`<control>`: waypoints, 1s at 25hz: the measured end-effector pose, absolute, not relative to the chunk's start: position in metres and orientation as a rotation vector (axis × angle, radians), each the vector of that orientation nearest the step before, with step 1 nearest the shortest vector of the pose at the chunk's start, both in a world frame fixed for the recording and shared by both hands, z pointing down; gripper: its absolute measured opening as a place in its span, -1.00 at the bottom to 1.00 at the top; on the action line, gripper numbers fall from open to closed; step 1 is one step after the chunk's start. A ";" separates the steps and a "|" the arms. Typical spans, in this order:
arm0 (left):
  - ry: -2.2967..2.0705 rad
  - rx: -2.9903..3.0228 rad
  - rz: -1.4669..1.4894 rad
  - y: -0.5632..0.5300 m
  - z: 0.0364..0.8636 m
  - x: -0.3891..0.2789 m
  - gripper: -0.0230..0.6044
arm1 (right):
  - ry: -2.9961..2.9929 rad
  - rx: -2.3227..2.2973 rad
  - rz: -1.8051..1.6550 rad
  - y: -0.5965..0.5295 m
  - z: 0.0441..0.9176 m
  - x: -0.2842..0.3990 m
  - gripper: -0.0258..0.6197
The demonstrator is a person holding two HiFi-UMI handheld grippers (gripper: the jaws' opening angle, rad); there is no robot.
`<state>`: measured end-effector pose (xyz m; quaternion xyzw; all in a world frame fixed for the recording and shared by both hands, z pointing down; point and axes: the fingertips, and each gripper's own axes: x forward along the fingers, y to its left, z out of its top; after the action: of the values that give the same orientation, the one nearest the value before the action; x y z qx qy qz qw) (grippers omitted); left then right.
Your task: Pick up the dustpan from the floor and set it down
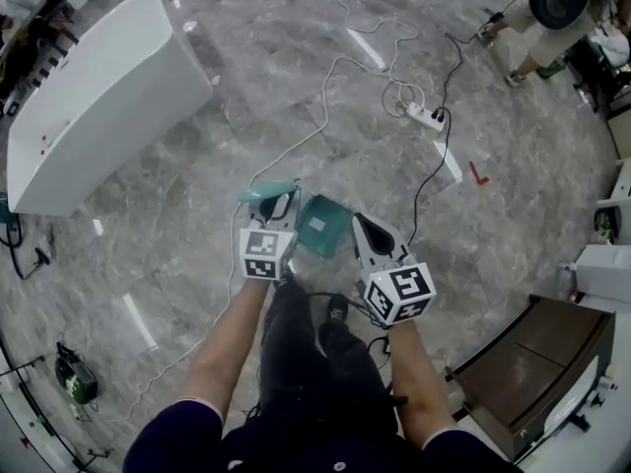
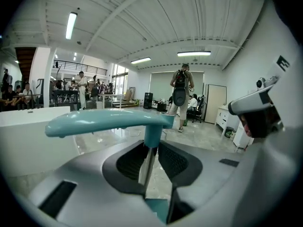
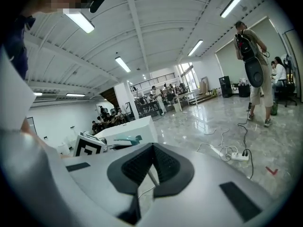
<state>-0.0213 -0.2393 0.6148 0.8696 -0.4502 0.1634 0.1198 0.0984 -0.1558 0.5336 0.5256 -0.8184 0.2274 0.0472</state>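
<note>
Two grippers: L gripper jaws clamped on dustpan handle stem; R gripper jaws closed, empty.

Open grey floor lies ahead of the left tool and right tool. A white cable and a black cable cross it toward a power strip. A large white tub blocks the left; a brown cabinet stands right.
</note>
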 end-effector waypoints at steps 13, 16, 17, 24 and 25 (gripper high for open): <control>-1.312 2.440 0.509 -0.289 0.708 -0.022 -0.61 | -2.395 1.621 0.773 -0.184 0.593 0.096 -0.90; -1.329 2.422 0.481 -0.302 0.712 -0.023 -0.61 | -2.381 1.624 0.779 -0.190 0.599 0.096 -0.90; -1.334 2.418 0.477 -0.306 0.714 -0.023 -0.61 | -2.377 1.625 0.781 -0.192 0.601 0.095 -0.90; -1.382 2.361 0.499 -0.329 0.731 -0.032 -0.61 | -2.361 1.627 0.794 -0.202 0.610 0.093 -0.90; -1.385 2.358 0.501 -0.332 0.733 -0.032 -0.61 | -2.361 1.626 0.795 -0.204 0.610 0.093 -0.90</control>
<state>-0.0321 -0.3320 0.7327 0.8343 -0.4901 0.1773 0.1795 0.0930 -0.2039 0.6101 0.5448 -0.7908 0.2662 0.0833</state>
